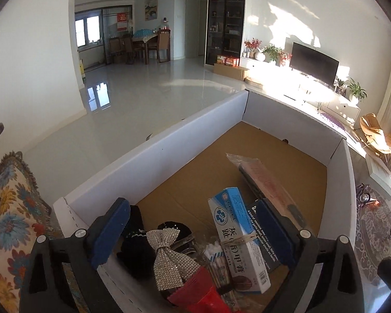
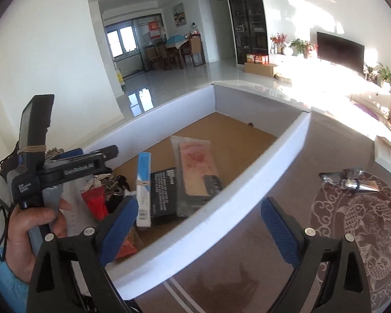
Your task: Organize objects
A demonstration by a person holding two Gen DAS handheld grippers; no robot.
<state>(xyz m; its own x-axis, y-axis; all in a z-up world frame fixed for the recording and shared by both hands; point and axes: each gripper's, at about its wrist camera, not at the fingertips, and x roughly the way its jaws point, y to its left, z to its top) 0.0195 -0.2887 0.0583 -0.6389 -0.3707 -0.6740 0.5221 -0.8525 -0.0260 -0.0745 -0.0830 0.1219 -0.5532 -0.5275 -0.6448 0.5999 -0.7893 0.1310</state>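
Left claw: left claw (image 1: pixel 193 237) stood wide, blue pads apart, nothing pressed between them; it hung over the near end of the white-walled cardboard box (image 1: pixel 153 156).
Right claw: right claw (image 2: pixel 199 228) also stood wide and empty, straddling the box's near wall, one pad inside, one outside over the worktop (image 2: pixel 247 247).
Box contents: blue-and-white carton bound with a rubber band (image 1: pixel 237 237), silver rhinestone bow (image 1: pixel 169 255), red pleated item (image 1: pixel 195 294), black printed box (image 2: pixel 163 193), clear-bagged flat pack with pink print (image 2: pixel 195 167). All lay inside the box, crowded at its near end.
Outside the box: shiny metal piece (image 2: pixel 349 181) lay on the patterned round mat (image 2: pixel 365 224), well apart from the right claw.
Handling, carton: judged light, stiff; best taken across its narrow sides.
Handling, bow: judged light, knobbly, liable to snag; take at the centre knot.
Handling, bagged pack: film judged slippery; grip across its width.
Position relative to claw: carton and bow lay directly below the left claw's gap.
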